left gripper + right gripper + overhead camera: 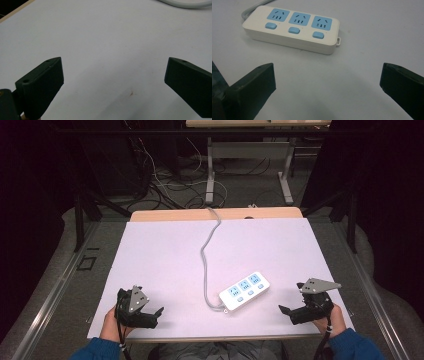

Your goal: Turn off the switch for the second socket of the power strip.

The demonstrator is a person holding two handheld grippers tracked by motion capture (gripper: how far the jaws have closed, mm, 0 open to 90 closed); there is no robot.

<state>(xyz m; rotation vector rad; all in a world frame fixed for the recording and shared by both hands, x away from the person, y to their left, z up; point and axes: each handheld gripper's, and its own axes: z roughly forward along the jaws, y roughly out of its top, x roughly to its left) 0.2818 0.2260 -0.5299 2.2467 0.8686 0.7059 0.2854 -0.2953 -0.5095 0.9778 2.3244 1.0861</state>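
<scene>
A white plastic three-socket power strip with blue outlets and buttons point(244, 290) lies flat on the white-topped table point(165, 265), near its front edge, grey cord point(206, 257) snaking away toward the far side. The left gripper point(159, 312) sits low at the near-left corner, fingers point(42, 85) spread wide, grasping nothing. The right gripper point(286, 310) waits just right of the strip, fingers point(253, 87) likewise released, pointing at it.

From my remote seat I saw a table point(165, 250) covered by a white sheet, its wooden edge point(175, 215) showing at the far side. Beyond it the grey floor point(240, 187) carried tangled cables point(165, 185) and the metal legs of another desk point(247, 150). Dark curtains point(30, 195) flanked both sides.
</scene>
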